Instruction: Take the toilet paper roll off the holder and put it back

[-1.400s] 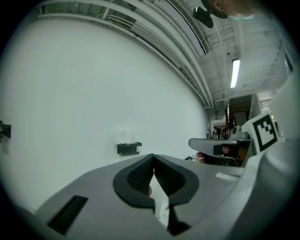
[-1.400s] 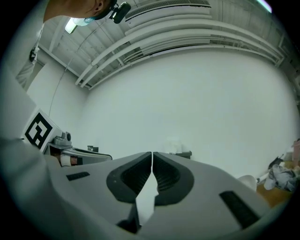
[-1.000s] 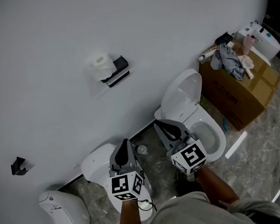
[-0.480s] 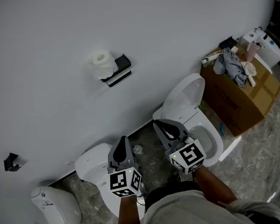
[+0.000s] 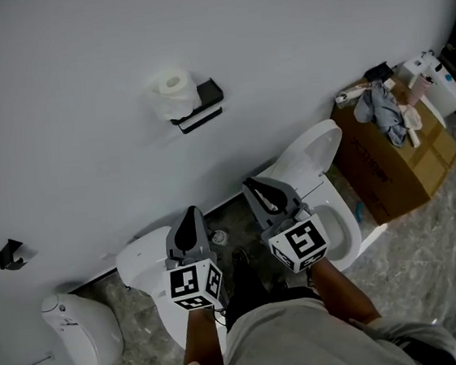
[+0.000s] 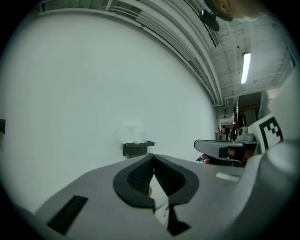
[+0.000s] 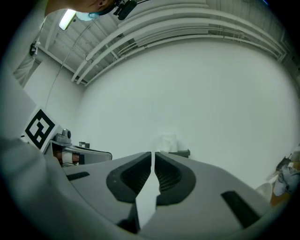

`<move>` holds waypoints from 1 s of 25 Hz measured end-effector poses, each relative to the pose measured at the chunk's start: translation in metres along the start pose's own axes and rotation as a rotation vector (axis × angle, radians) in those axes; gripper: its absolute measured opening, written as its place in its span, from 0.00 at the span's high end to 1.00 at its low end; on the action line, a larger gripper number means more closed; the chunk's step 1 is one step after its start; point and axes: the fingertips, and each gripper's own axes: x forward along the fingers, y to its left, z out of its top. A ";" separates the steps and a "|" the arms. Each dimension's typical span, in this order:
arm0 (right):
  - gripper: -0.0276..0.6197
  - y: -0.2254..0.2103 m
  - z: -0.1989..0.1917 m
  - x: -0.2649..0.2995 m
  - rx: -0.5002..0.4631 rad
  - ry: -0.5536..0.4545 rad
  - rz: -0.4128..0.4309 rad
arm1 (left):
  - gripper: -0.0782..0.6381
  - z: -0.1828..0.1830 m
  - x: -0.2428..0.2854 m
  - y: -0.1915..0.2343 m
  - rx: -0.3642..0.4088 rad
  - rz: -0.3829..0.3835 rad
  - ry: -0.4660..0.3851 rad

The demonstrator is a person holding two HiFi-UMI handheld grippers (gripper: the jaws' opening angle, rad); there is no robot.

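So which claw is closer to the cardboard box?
Right. The right claw is off to the left of the cardboard box; the left claw is farther left again, beyond the right one.

You face a plain white wall (image 5: 58,58). Against it, an open toilet (image 5: 311,160) stands on grey marbled floor (image 5: 433,260). Right of the toilet sits a cluttered cardboard box (image 5: 389,163); left, a closed toilet (image 5: 143,265).

Open air from my left tongs (image 5: 189,213) and right tongs (image 5: 250,186) to the wall holder (image 5: 205,106), toilet (image 5: 139,265) beneath left, open-lidded toilet (image 5: 311,156) beneath right, cardboard box (image 5: 389,163) aside.
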 end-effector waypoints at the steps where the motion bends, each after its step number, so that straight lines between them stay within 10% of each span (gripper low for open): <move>1: 0.95 0.000 0.001 0.006 -0.008 0.001 0.003 | 0.88 0.001 0.005 0.004 -0.003 0.000 0.001; 25: 0.72 -0.025 0.005 0.140 -0.035 0.037 0.012 | 0.88 0.022 0.101 0.093 -0.051 -0.012 -0.030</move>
